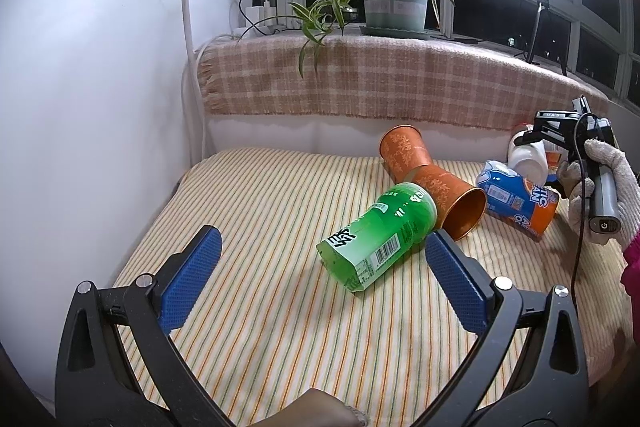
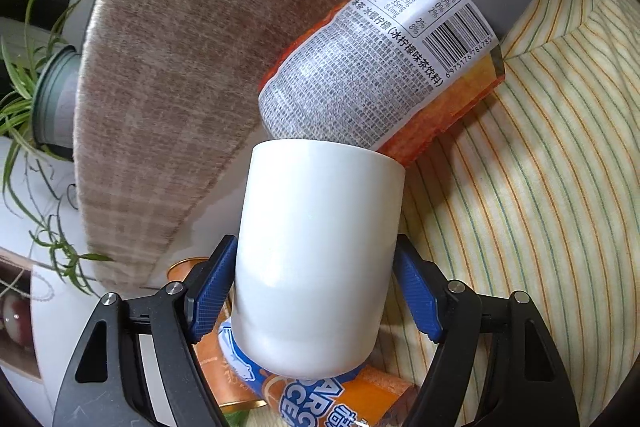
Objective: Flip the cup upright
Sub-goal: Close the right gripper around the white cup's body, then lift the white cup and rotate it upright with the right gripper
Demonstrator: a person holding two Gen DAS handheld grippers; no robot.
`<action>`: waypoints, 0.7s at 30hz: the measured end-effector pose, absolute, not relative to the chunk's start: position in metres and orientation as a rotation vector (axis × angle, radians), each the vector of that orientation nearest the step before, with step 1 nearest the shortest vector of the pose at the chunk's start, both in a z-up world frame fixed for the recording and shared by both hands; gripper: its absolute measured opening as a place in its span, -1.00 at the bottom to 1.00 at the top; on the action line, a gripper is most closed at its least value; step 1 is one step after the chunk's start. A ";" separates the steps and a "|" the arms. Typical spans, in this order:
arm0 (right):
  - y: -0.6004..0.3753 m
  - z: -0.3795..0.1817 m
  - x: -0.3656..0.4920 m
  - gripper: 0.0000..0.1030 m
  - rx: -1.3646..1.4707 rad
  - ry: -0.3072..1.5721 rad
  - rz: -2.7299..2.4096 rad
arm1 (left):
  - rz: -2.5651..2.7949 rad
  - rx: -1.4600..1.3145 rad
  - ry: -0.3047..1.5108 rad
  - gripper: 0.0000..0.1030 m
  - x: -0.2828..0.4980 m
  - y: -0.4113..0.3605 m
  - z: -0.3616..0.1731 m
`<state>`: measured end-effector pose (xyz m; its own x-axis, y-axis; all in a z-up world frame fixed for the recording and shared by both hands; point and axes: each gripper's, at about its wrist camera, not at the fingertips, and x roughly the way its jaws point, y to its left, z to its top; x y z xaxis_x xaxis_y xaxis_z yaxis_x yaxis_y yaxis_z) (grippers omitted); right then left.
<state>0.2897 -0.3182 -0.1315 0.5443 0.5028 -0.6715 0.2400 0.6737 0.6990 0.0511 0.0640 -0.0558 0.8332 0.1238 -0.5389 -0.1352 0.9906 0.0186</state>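
Glossy, smooth, perhaps ceramic white cup [image 2: 316,259]

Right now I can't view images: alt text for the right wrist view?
The right gripper clamps a white cup between blue pads. Behind it lies an orange bottle on a striped cloth.

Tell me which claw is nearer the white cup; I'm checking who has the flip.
Right. The right claw has its fingers against both sides of the white cup. The left claw is open, well off, by the green bottle.
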 end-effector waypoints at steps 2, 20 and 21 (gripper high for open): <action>-0.322 -0.129 0.285 0.48 0.854 1.010 0.189 | 0.136 -0.017 0.566 1.00 0.049 0.062 -0.054; -0.322 -0.110 0.267 0.47 0.888 1.000 0.280 | 0.135 -0.011 0.551 1.00 0.039 0.057 -0.048; -0.322 -0.105 0.266 0.47 0.874 0.991 0.281 | 0.135 -0.011 0.551 1.00 0.040 0.057 -0.048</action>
